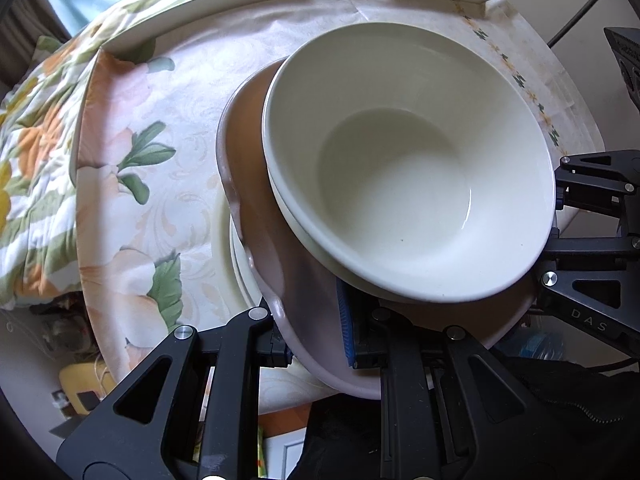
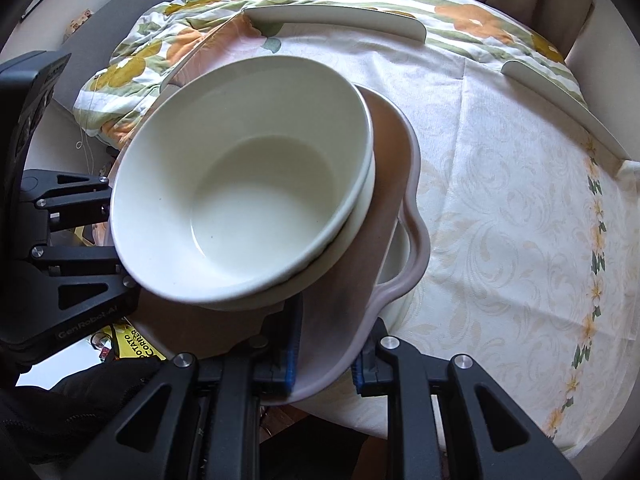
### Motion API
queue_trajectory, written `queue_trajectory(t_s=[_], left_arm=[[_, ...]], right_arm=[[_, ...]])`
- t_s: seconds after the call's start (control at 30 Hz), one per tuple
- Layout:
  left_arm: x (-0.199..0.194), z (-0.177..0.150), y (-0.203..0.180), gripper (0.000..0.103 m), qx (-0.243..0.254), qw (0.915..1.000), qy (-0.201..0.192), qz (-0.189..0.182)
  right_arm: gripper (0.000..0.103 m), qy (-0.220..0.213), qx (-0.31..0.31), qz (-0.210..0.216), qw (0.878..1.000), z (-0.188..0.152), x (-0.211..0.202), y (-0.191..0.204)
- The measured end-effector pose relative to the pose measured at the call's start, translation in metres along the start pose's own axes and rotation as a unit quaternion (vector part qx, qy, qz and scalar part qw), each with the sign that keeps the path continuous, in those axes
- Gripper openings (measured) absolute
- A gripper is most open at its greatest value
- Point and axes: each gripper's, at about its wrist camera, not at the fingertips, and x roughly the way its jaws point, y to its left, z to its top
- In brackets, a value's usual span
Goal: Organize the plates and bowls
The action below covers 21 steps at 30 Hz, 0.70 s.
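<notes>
A pale pink wavy-rimmed plate [image 1: 280, 240] [image 2: 384, 208] carries two nested white bowls [image 1: 404, 168] [image 2: 244, 200]. My left gripper [image 1: 316, 340] is shut on the plate's near rim, blue pads on either side. My right gripper [image 2: 326, 356] is shut on the plate's rim at the opposite side. Each gripper shows at the edge of the other's view: the right one [image 1: 592, 240], the left one [image 2: 68, 236]. The stack is held just above a white plate [image 1: 240, 268] [image 2: 396, 248] that lies on the tray.
A tray with low white walls [image 1: 224, 0] [image 2: 332, 20], lined with a floral cloth [image 1: 132, 168] [image 2: 520, 208], lies on a flowered quilt [image 1: 36, 128] [image 2: 160, 40]. Clutter and a yellow packet [image 2: 136, 344] lie below the tray's edge.
</notes>
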Motion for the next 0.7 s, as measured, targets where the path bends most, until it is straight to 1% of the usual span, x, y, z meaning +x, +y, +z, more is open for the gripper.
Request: queue_trajectory(t_s=[0.3, 0.43, 0.47, 0.53, 0.57, 0.6, 0.63, 0.67, 0.7], left_arm=[[0.0, 0.002, 0.001, 0.015, -0.001, 1.0, 0.007, 0.003], [-0.006, 0.003, 0.001, 0.016, 0.002, 0.9998, 0.012, 0.018], [-0.008, 0.003, 0.001, 0.017, 0.004, 0.9997, 0.012, 0.02], [-0.014, 0.003, -0.001, 0.022, 0.009, 0.9997, 0.014, 0.019], [-0.016, 0.003, -0.003, 0.026, 0.014, 0.9996, 0.016, 0.022], [-0.017, 0.002, -0.005, 0.032, 0.019, 0.9993, 0.018, 0.026], [-0.019, 0.001, -0.007, 0.038, 0.024, 0.9991, 0.019, 0.029], [-0.02, 0.0, -0.009, 0.059, 0.029, 0.9988, 0.019, 0.034], [-0.021, -0.001, -0.01, 0.079, 0.03, 0.9987, 0.017, 0.037]], right_arm=[[0.019, 0.006, 0.007, 0.006, 1.0, 0.002, 0.001, -0.002], [0.019, 0.012, 0.015, 0.012, 1.0, 0.003, -0.003, -0.006], [0.019, 0.014, 0.015, 0.014, 1.0, 0.004, -0.005, -0.006], [0.02, 0.015, 0.015, 0.013, 1.0, 0.003, -0.008, -0.007], [0.02, 0.017, 0.012, 0.013, 1.0, 0.003, -0.01, -0.006], [0.022, 0.016, 0.011, 0.013, 1.0, 0.002, -0.012, -0.006], [0.026, 0.017, 0.011, 0.013, 1.0, 0.002, -0.013, -0.006], [0.029, 0.02, 0.009, 0.015, 1.0, 0.001, -0.014, -0.006], [0.039, 0.02, 0.011, 0.015, 1.0, 0.0, -0.015, -0.006]])
